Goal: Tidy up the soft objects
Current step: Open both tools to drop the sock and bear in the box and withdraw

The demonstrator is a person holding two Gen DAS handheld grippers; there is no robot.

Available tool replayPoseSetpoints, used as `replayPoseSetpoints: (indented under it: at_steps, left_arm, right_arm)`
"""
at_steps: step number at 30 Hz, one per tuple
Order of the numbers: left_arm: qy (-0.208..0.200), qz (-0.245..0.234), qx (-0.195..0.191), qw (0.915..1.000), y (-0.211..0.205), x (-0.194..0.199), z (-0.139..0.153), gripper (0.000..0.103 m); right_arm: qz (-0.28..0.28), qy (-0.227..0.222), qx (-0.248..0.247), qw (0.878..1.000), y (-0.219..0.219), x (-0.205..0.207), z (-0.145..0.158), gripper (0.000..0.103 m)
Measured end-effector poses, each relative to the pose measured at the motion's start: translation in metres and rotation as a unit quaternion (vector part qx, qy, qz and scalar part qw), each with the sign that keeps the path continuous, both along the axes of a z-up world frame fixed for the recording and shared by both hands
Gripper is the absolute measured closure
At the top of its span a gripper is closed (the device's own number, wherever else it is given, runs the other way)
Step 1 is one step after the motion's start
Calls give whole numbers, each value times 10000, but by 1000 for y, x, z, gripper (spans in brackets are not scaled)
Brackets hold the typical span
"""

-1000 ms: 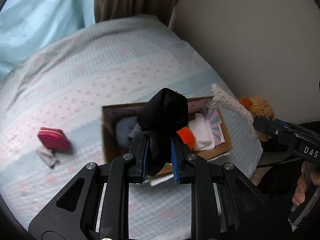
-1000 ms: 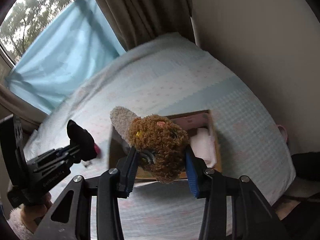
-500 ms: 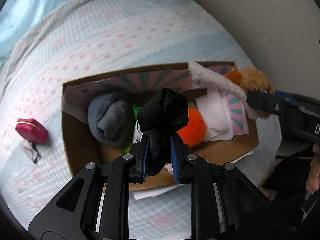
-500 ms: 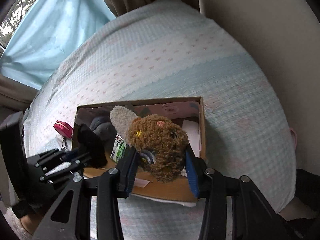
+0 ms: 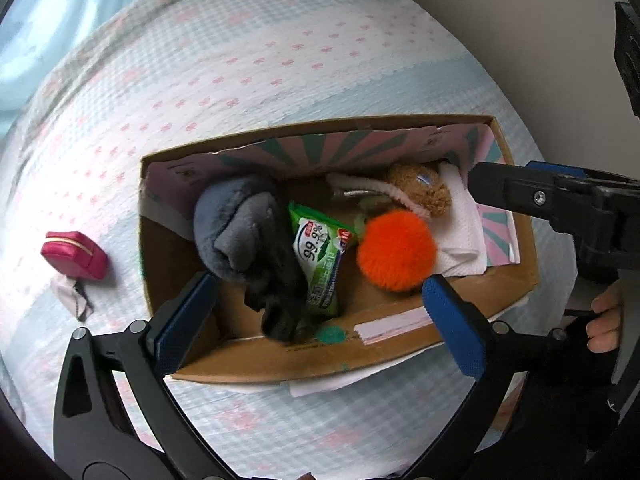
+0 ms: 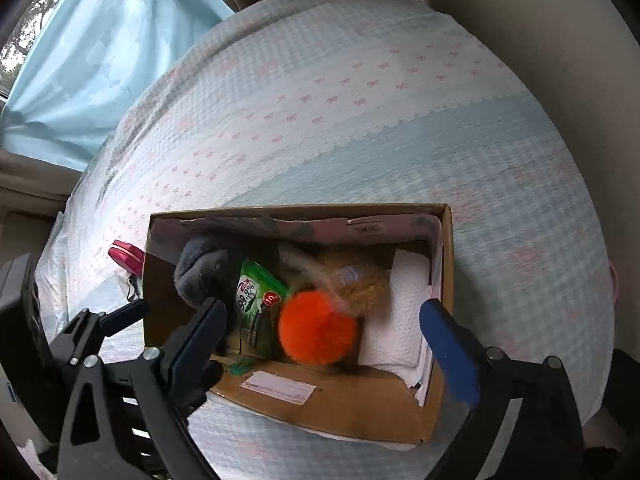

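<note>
Hovering over the cardboard box [image 5: 400, 344], left gripper [image 5: 316, 312] and right gripper [image 6: 328, 340] had fingers spread, empty. Inside: black cloth [image 5: 280, 280], brown plush [image 5: 424, 194], orange pompom [image 5: 396, 250], grey plush [image 5: 236, 228], wipes packet [image 5: 322, 256]. Risk: lowered fingers snagging loose cloth, dragging it out.

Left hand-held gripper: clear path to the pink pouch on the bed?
Probably yes. The left hand-held gripper is open and empty above the box, and the pink pouch lies uncovered on the bedspread outside the box.
</note>
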State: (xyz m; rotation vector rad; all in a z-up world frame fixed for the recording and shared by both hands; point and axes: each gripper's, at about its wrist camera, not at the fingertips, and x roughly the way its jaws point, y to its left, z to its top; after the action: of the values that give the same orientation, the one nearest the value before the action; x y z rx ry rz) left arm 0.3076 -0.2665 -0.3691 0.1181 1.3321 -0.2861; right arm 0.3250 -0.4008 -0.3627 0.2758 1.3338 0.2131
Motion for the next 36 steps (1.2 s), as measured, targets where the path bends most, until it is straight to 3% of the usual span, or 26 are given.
replayPoseSetpoints:
  at_steps: [7,12,27,36]
  left_arm:
    - [-104,12,-79,9999,11,-9,14,1]
    - [-370,37,-156,9992,26,-19,43,1]
    - [-1524,338,-317,9872,117,-67,171,1]
    - [-2238,438,-434,9727,186,-114,228,0]
  right_arm:
    - [-68,-159,-56,9998,6,-15,10,7]
    - [-103,-436,-87,9990,15,-28,33,7]
    - [-344,-1797,-894,9790,89,-93,174,7]
    - [-859,-2255,-1198,9630,131,-146,222,7]
